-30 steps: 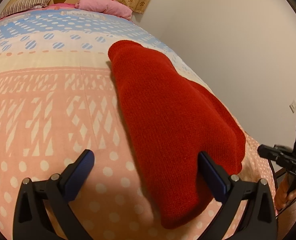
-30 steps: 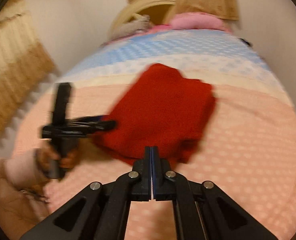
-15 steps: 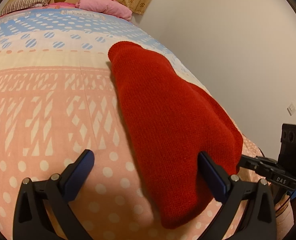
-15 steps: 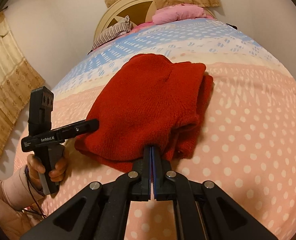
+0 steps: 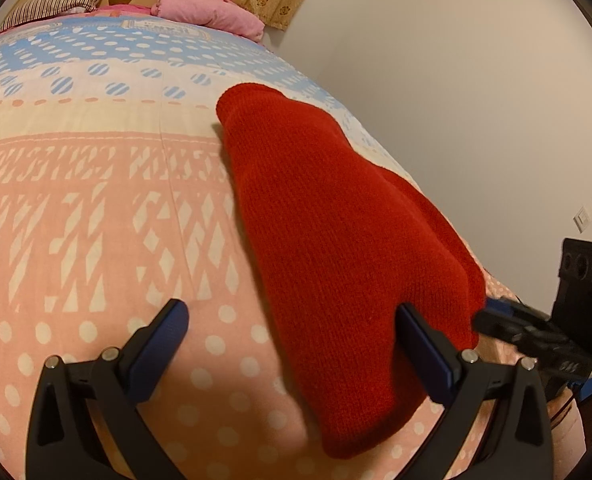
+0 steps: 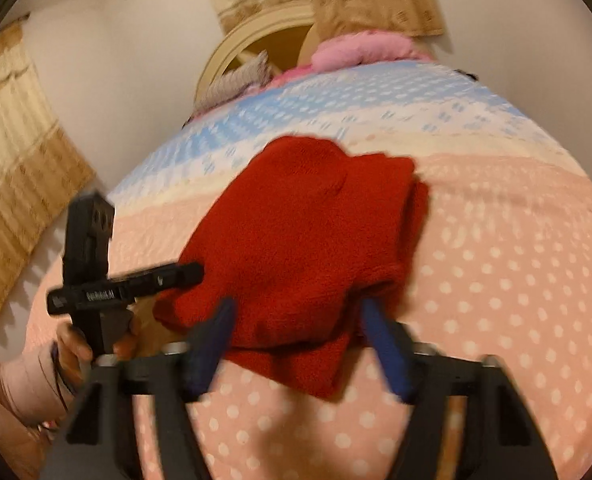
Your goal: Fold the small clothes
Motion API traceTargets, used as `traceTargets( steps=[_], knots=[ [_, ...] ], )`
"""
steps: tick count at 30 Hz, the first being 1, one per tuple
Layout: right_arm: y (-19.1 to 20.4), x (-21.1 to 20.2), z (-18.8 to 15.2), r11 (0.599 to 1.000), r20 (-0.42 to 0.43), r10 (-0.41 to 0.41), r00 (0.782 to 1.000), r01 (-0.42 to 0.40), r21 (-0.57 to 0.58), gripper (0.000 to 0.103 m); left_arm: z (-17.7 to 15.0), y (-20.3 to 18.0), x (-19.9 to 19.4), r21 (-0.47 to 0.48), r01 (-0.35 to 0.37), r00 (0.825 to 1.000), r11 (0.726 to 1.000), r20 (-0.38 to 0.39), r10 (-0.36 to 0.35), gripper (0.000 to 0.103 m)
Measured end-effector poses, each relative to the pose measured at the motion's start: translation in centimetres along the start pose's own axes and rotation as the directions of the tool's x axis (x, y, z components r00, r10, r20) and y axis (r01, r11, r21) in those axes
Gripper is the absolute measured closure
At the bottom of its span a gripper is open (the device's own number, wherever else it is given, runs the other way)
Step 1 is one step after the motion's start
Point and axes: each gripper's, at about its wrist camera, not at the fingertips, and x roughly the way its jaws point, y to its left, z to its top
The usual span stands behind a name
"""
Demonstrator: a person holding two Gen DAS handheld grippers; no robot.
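Red knit, the folded garment (image 5: pixel 335 232) lay on the dotted bedspread (image 5: pixel 96 208), its long axis running away from the left gripper (image 5: pixel 292 344) toward the pillows. That gripper stood wide open, empty, its right finger at the near hem. The right gripper (image 6: pixel 296 340), nearer the layered corner, had parted since half a second earlier, when it was pinched shut at the hem; it held nothing.

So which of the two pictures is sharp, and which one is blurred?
Left wrist view: sharp, the knit of the red knitted garment is readable, with fisheye bending at the edges. Right wrist view: motion blur smears the dotted pink bedspread and the right gripper; its jaws stand open.
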Motion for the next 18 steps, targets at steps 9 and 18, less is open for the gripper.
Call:
traceTargets(
  steps=[9, 18],
  knots=[
    [0.7, 2.1, 0.0, 0.998, -0.028, 0.036, 0.999, -0.037, -0.041, 0.075, 0.0, 0.1, 0.0, 0.001, 0.000, 1.000, 1.000, 0.000, 0.000, 0.000],
    [1.8, 1.1, 0.9, 0.998, -0.164, 0.004, 0.986, -0.015, -0.067, 0.090, 0.9, -0.5, -0.1, 0.023, -0.019, 0.999, 1.000, -0.044, 0.020, 0.000]
  ],
)
